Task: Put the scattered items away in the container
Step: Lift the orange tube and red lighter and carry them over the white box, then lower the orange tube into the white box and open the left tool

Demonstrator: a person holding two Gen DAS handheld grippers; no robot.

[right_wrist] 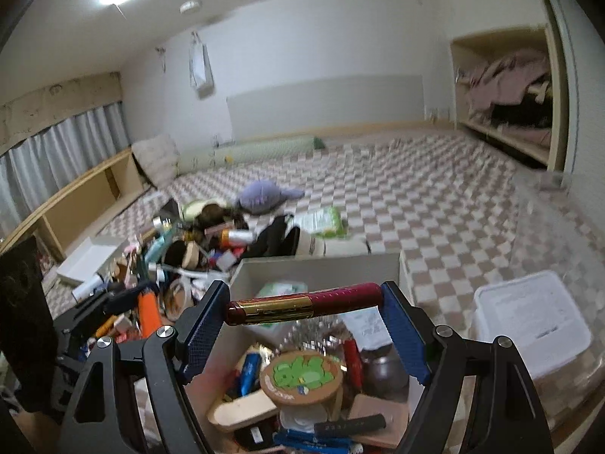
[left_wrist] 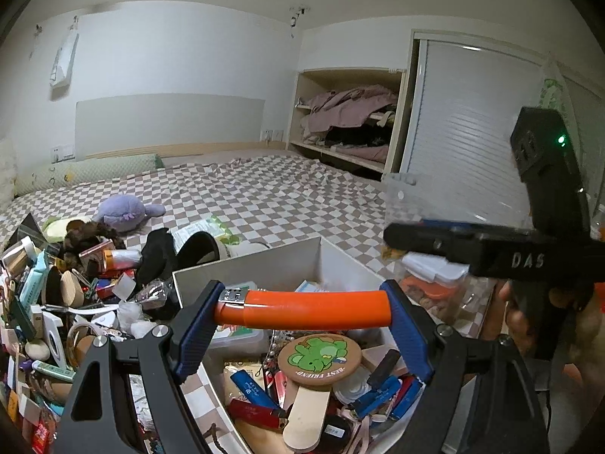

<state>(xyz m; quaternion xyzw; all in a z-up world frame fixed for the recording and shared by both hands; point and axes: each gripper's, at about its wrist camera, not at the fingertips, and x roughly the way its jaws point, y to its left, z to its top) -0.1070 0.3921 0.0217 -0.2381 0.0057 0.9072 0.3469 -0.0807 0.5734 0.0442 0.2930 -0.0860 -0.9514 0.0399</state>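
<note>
Checkered bedspread (left_wrist: 272,196) under cluttered box (left_wrist: 264,261)

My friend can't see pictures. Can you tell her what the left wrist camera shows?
The left gripper holds an orange tube sideways between its blue fingers, above a white box already crowded with small things, including a round green-frog mirror. A messy pile of items lies to its left on a checkered bed.

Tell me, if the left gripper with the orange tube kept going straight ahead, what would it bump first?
Probably the far wall of the white box: the left gripper holds the orange tube over it, pointing that way. Depth is unclear; it might pass above.
</note>
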